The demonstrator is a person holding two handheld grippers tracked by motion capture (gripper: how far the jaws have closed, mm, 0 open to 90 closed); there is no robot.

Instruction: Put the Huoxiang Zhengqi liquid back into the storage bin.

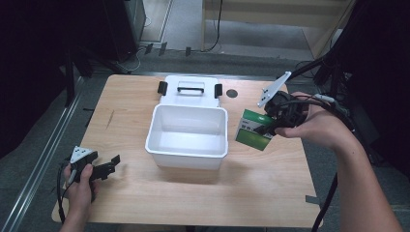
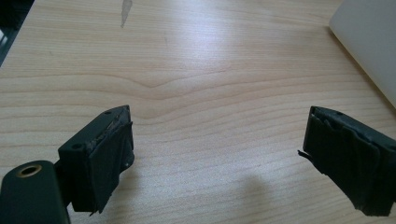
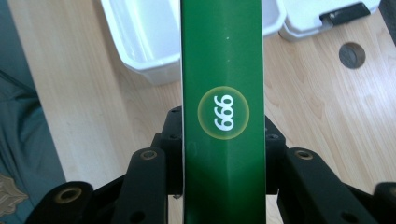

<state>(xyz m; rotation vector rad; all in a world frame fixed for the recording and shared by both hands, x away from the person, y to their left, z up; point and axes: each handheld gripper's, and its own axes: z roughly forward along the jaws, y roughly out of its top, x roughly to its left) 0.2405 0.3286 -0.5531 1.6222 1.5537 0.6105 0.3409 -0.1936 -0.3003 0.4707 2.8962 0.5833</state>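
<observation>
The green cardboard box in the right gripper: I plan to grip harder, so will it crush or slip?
The green cardboard box is probably light and thin-walled: its face looks faintly dented between the jaws of the right gripper, so more force may crush it. Its glossy surface may slip, though it hangs tilted above the table without sliding.

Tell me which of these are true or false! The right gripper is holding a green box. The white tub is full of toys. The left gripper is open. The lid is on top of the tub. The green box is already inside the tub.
1. The right gripper holds a green box: true; its jaws are clamped on the box's sides.
2. The white tub is full of toys: false; it is empty.
3. The left gripper is open: true; its jaws stand wide apart over the bare wooden table.
4. The lid is on the tub: false; it lies on the table behind the tub.
5. The box is inside the tub: false; it is held in the air beside the tub.
</observation>
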